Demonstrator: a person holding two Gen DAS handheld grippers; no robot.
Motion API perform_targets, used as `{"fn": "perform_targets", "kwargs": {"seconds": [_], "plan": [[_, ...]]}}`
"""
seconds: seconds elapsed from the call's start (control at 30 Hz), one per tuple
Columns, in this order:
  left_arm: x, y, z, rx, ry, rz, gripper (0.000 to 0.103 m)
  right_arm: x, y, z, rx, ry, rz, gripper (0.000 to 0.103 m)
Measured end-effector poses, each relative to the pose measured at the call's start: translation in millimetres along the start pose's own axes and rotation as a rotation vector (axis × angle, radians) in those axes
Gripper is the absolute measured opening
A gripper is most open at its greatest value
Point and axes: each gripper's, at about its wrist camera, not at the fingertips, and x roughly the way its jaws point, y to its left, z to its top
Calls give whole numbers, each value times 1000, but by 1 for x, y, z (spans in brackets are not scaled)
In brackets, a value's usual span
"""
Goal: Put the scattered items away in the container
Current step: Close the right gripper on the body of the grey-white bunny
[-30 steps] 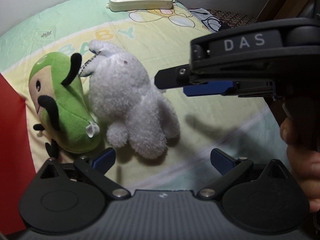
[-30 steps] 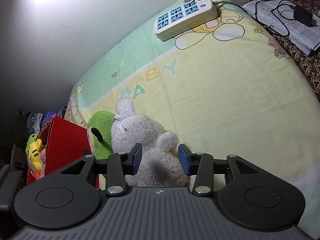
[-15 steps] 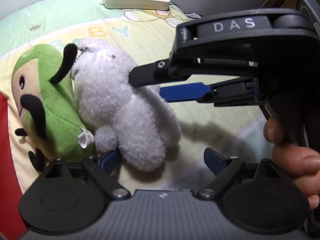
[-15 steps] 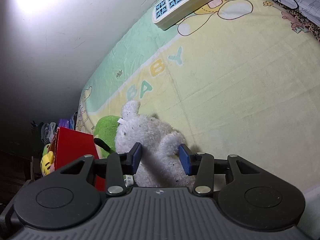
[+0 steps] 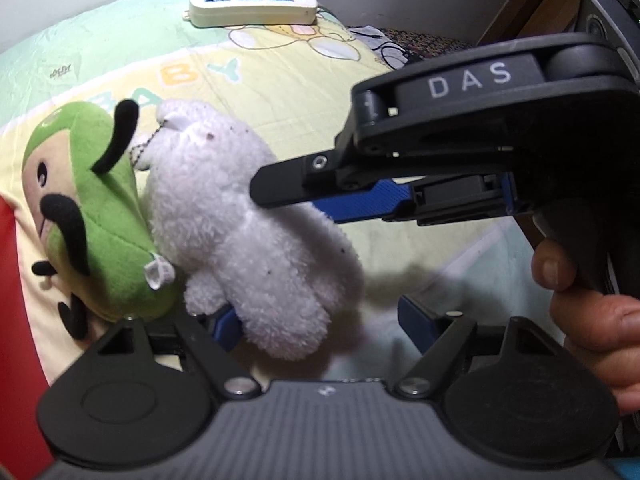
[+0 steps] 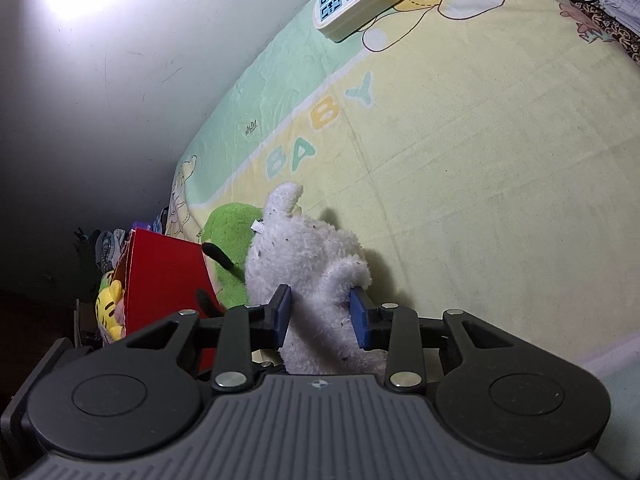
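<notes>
Two plush toys lay touching on the bed — a white one [image 5: 248,232] and, at its 9 o'clock, a green one [image 5: 96,216] beside the red box [image 6: 164,276]. The right tongs [image 6: 322,316] straddled the white toy, pads against its fur; whether they clenched it I cannot tell. The left tongs [image 5: 316,320] gaped — released.

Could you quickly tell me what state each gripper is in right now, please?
Left gripper: open, holding nothing; the white plush toy lies partly between its fingers.
Right gripper: fingers on either side of the white plush toy; whether it grips cannot be told.
</notes>
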Motion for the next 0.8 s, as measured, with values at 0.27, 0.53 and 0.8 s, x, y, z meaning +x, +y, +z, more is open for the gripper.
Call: {"fn": "perform_targets", "kwargs": {"seconds": [0.27, 0.53, 0.8], "plan": [[-13, -29, -24, 114, 34, -55, 79, -19, -6, -28, 14, 28, -22, 36], [-52, -20, -33, 45, -4, -48, 79, -19, -19, -56, 182, 46, 98, 38], [-76, -45, -44, 157, -52, -31, 79, -44, -33, -64, 193, -38, 34, 39]]}}
